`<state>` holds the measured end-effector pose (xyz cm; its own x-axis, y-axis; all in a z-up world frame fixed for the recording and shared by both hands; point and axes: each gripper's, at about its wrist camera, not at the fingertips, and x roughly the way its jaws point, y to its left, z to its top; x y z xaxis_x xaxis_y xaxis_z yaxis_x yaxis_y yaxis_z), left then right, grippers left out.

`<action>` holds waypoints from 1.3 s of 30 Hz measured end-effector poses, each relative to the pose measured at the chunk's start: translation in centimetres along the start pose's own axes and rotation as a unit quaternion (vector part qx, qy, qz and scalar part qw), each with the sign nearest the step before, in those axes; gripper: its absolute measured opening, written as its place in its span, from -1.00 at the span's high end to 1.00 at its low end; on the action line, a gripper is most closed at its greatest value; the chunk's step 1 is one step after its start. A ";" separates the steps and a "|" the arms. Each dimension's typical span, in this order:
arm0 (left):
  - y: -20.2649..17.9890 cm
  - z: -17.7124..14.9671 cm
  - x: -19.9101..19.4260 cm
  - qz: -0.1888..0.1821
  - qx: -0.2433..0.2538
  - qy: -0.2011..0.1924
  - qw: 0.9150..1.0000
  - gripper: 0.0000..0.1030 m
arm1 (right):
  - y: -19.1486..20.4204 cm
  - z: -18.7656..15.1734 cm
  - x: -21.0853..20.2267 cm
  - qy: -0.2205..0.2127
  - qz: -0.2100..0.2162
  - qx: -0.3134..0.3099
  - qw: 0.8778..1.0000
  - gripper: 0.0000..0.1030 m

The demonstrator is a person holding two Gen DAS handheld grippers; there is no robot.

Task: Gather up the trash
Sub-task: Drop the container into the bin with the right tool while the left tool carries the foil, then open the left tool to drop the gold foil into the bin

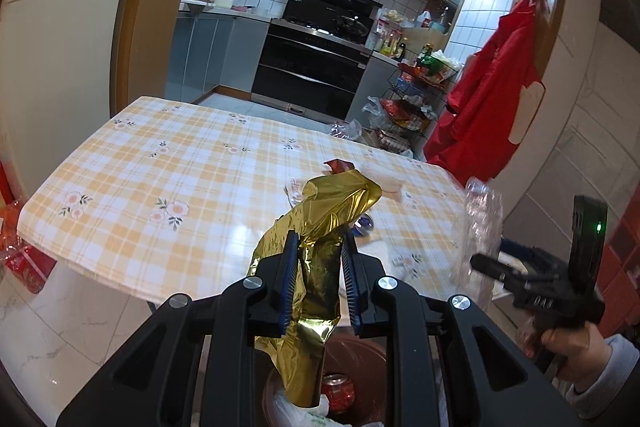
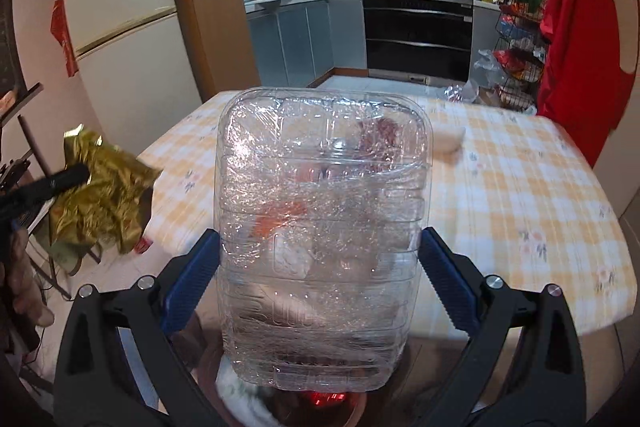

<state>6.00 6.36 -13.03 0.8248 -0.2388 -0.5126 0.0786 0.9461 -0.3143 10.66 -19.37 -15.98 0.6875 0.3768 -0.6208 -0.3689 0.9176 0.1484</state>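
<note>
Trash is in both my hands now. My left gripper [image 1: 320,247] is squeezed tight on a crinkly gold wrapper [image 1: 320,223]. It sticks up past the tips and hangs down under them too. My right gripper [image 2: 320,255] is clamped on a big clear plastic box [image 2: 324,227], with a blue pad pressing each side.

Right below both grippers is the brown bin [image 1: 340,351]. A red can [image 1: 338,391] and a white bag already lie in it. I think these two pieces only need dropping in.

Out ahead on the desk [image 1: 160,163], more bits are left: a small red scrap [image 1: 338,167], a white lump [image 2: 448,141] and something blue just past my left tips.

The box is see-through, shiny and ridged. The wrapper looks thin and floppy.
</note>
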 end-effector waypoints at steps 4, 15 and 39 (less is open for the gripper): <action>-0.6 -1.2 -1.8 -0.006 -0.008 -0.007 1.000 0.59 | 1.3 -2.2 -1.0 0.008 0.009 0.010 1.000 -0.87; -0.4 -1.7 -2.3 -0.013 -0.024 -0.003 1.000 0.59 | 2.4 -3.3 1.2 0.092 0.068 0.017 0.993 -0.90; -3.6 -3.0 0.3 -0.070 -0.013 0.065 0.995 0.58 | -2.6 -1.0 -2.7 0.013 -0.011 0.047 0.999 -0.89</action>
<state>4.26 2.20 -14.42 0.7270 -0.3964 -0.5607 0.1726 0.8959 -0.4094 9.20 -22.92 -15.45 0.6776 0.3535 -0.6450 -0.2927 0.9341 0.2045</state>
